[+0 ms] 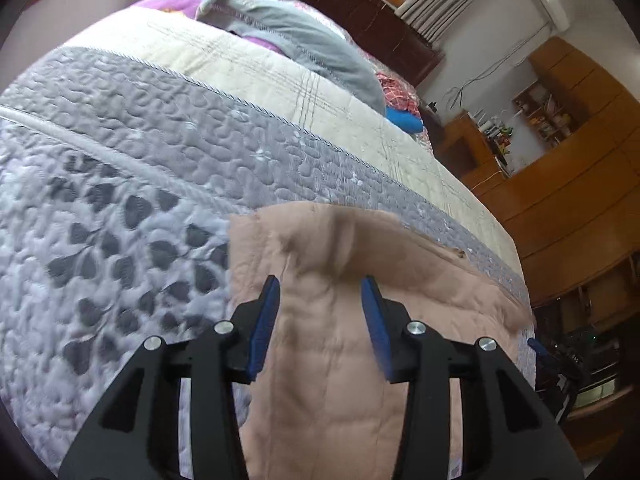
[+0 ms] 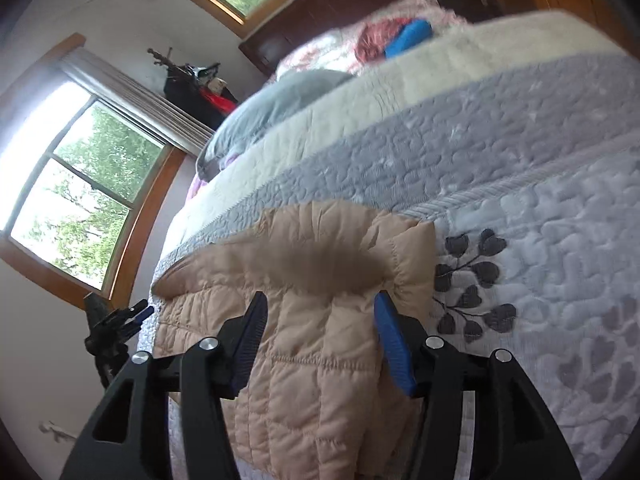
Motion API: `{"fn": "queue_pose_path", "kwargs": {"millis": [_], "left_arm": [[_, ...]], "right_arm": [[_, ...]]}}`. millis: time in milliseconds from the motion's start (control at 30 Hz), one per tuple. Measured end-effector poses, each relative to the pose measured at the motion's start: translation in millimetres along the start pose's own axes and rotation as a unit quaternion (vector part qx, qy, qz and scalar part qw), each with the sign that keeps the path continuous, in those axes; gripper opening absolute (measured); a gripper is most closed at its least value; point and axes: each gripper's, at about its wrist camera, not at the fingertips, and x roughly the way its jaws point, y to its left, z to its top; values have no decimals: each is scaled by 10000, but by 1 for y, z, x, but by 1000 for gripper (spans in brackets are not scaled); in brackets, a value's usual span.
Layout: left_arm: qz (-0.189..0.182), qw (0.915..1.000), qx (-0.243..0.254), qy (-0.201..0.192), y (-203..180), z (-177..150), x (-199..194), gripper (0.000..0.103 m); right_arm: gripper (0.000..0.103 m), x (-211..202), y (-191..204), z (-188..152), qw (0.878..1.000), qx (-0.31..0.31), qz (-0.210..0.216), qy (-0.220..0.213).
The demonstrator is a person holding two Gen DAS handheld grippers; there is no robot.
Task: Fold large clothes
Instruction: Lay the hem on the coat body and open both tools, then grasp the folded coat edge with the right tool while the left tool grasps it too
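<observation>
A beige quilted jacket lies folded on the grey patterned bedspread, near the bed's front edge. My left gripper is open, its blue-padded fingers wide apart just above the jacket. In the right wrist view the same jacket lies under my right gripper, which is open too, fingers spread over it. Neither gripper holds the cloth. The other gripper shows small at the far edge of each view.
A grey pillow, pink and blue items and a cream blanket band lie further up the bed. Wooden cabinets stand at the right. Windows and a dark headboard stand beyond.
</observation>
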Motion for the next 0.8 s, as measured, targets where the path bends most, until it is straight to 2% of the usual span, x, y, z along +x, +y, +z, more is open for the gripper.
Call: {"fn": "queue_pose_path", "kwargs": {"millis": [100, 267, 300, 333, 367, 400, 433, 467, 533, 633, 800], "left_arm": [[220, 9994, 265, 89, -2, -24, -9, 41], [217, 9979, 555, 241, -7, -62, -5, 41], [349, 9972, 630, 191, -10, -68, -4, 41], [460, 9964, 699, 144, -13, -71, -2, 40], [575, 9952, 781, 90, -15, -74, -1, 34], [678, 9941, 849, 41, -18, -77, -1, 29], [785, 9928, 907, -14, -22, -79, -1, 18], [804, 9924, 934, -53, -24, -80, -2, 12], [774, 9925, 925, -207, -27, -79, -8, 8], [781, 9914, 949, -440, -30, -80, -18, 7], [892, 9927, 793, -147, -11, -89, 2, 8]], "right_arm": [[56, -5, 9, -21, 9997, -216, 7, 108], [54, 13, 13, -54, 9979, -368, -285, 456], [50, 17, 14, -58, 9974, -388, -366, 493], [42, 20, 14, -59, 9970, -407, -442, 498], [39, 22, 15, -61, 9964, -438, -539, 494], [30, 26, 17, -62, 9956, -480, -638, 487], [20, 27, 20, -63, 9950, -526, -700, 474], [16, 29, 22, -63, 9946, -576, -725, 460], [8, 27, 32, -62, 9937, -718, -784, 354], [6, 24, 37, -55, 9927, -797, -880, 186], [6, 44, 24, -47, 9910, -690, -1096, 348]]}}
